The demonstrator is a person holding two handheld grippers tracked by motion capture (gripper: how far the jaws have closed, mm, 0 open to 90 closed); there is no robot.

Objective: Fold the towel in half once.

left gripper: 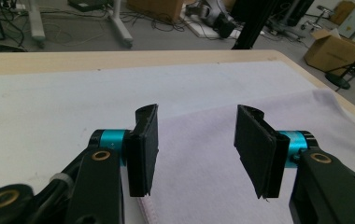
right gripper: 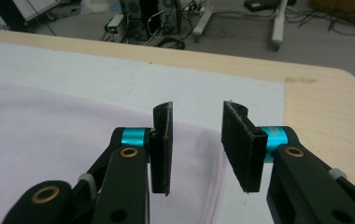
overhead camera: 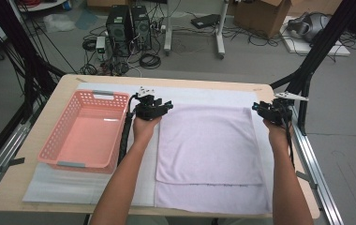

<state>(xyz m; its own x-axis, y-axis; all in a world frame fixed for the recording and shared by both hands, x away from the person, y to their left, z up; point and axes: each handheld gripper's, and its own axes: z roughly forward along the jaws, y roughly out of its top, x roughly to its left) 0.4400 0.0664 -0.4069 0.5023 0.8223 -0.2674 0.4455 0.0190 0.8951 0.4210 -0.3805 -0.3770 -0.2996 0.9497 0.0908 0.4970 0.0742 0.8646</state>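
Note:
A pale lilac towel (overhead camera: 209, 140) lies folded on a white mat (overhead camera: 204, 93), its upper layer ending short of the near edge. My left gripper (overhead camera: 166, 105) hovers at the towel's far left corner, open. In the left gripper view the left gripper (left gripper: 196, 116) has its jaws spread over the towel (left gripper: 213, 154), with nothing between them. My right gripper (overhead camera: 256, 107) is at the far right corner, also open. Seen from the right gripper view, the right gripper (right gripper: 196, 109) stands over the towel (right gripper: 49, 130) where its corner edge runs under the jaws.
A pink plastic basket (overhead camera: 85, 131) stands empty left of the towel, close to my left forearm. The wooden table (overhead camera: 49, 103) ends just beyond the mat. Black frame posts (overhead camera: 307, 70) rise at the right; cables and computer towers (overhead camera: 129, 26) sit on the floor behind.

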